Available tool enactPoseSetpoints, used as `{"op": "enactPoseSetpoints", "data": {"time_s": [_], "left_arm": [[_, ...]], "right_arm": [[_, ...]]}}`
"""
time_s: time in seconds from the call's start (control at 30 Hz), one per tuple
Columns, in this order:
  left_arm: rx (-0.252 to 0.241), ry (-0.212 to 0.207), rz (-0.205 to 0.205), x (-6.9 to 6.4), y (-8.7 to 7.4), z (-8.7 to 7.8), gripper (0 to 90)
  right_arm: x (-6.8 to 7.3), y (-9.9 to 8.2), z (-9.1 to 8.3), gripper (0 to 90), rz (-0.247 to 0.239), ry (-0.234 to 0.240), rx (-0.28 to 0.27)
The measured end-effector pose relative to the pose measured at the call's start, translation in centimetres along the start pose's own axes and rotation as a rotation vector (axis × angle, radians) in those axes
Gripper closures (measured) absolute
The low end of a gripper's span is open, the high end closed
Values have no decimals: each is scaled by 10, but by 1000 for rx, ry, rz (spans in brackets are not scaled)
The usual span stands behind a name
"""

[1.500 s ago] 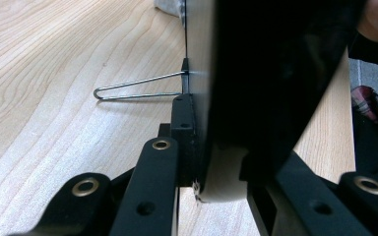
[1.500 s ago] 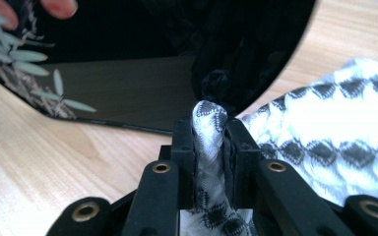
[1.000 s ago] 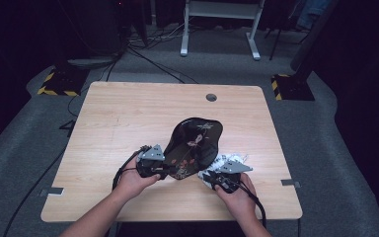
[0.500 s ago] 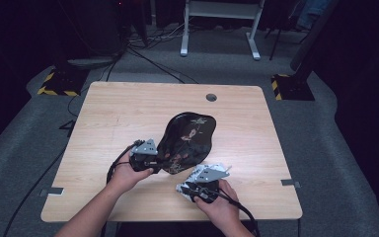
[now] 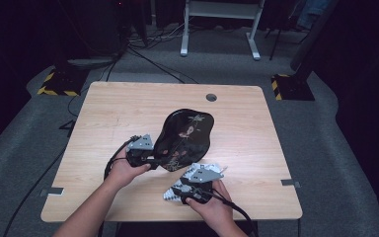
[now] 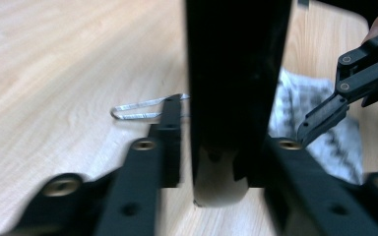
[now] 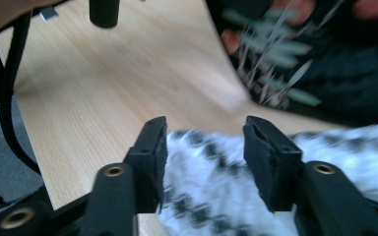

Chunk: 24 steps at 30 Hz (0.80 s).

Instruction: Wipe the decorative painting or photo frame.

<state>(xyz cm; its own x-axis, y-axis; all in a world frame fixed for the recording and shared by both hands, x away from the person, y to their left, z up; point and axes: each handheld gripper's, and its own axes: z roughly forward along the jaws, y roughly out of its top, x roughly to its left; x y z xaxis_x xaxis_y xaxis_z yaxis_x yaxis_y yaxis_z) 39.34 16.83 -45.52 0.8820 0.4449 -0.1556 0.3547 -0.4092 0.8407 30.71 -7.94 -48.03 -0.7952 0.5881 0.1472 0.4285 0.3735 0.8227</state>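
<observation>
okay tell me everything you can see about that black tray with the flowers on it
The black tray is a glossy, lacquer-looking piece with an irregular, rounded outline and a painted pattern of thin stems, leaves and pale blossoms. It lies on the wooden table, long axis running from near left to far right. The left gripper has its near left rim between its jaws, which have just been opening. A black-and-white patterned cloth lies just beside its near end, under the right gripper.

Black tray (image 5: 185,138) (leafy floral print); white cloth (image 5: 177,190) with black checks.
</observation>
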Motion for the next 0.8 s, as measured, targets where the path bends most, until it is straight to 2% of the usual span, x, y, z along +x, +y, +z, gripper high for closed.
{"op": "enactPoseSetpoints", "data": {"time_s": [0.1, 0.17, 0.2, 0.3, 0.33, 0.4, 0.43, 0.5, 0.53, 0.6, 0.67, 0.73, 0.8], "left_arm": [[-41, 23, -24, 0, 0, -4, 492], [-64, 34, -34, -2, 0, -6, 417], [-80, 26, -39, -2, 0, -7, 368], [-93, 27, -60, -6, -1, -11, 260], [-98, 37, -51, -7, -2, -13, 231], [-79, 88, -51, -11, -2, -16, 204], [-79, 88, -51, -11, -2, -16, 199], [-78, 112, -82, -15, -4, -18, 207], [-75, 115, -77, -15, -5, -19, 205], [-68, 130, -80, -16, -7, -20, 204], [-53, 166, -101, -18, -10, -20, 208], [-41, 192, -123, -20, -13, -21, 245], [-41, 186, -153, -22, -15, -22, 258]], "right_arm": [[-10, 7, -15, 465, 1, -18, -42], [-20, 12, -26, 459, -5, -53, -69], [-27, 16, -32, 452, -1, -72, -87], [-44, 23, -43, 416, 5, -100, -110], [-52, 26, -47, 407, 4, -109, -119], [-66, 29, -53, 410, 19, -122, -138], [-66, 29, -53, 410, 19, -122, -138], [-78, 31, -55, 388, 27, -140, -150], [-86, 32, -56, 385, 15, -167, -130], [-90, 33, -57, 373, 12, -179, -125], [-99, 36, -56, 314, 6, -197, -151], [-105, 40, -52, 243, 10, -187, -154], [-110, 44, -48, 228, 6, -168, -147]]}}
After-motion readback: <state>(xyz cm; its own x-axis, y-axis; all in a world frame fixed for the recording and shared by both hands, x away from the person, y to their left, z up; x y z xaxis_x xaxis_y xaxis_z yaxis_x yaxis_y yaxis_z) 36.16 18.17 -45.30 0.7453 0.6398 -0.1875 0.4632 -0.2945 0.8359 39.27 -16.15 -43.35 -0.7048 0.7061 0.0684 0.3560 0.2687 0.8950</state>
